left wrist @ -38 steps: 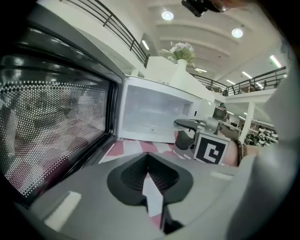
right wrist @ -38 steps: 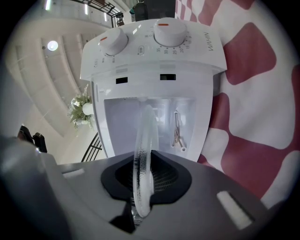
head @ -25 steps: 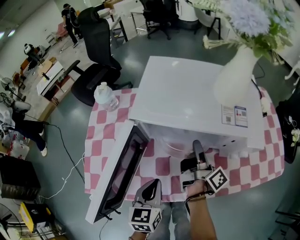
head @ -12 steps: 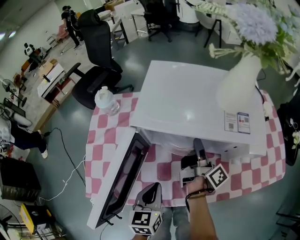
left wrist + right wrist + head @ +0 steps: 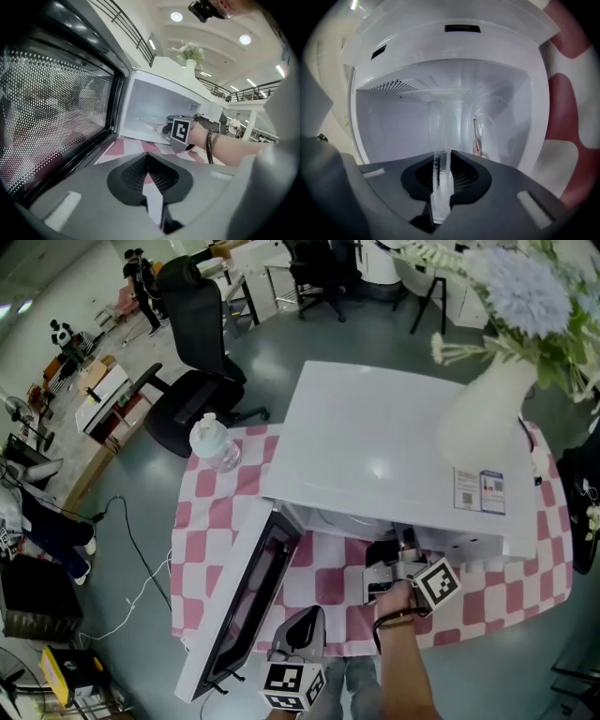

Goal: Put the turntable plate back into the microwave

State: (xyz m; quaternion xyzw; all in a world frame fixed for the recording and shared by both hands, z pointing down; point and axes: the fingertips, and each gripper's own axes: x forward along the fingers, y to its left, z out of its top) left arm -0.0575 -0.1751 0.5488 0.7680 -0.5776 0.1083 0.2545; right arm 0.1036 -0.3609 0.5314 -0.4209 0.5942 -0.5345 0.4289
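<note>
Keeping the turntable plate (image 5: 442, 140) level as you ease it inward should let it clear the floor of the microwave (image 5: 375, 437) and settle centred. Your right tongs (image 5: 442, 171) are clenched on its near rim, the glass running edge-on from between them into the cavity. Your left tongs (image 5: 149, 176) are clenched on nothing, beside the open door (image 5: 246, 601).

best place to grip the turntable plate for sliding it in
By its thin rim, edge-on from the door side, as the right gripper does: the turntable plate is flat glass, so pinching the near edge leaves the rest free to enter the microwave.
</note>
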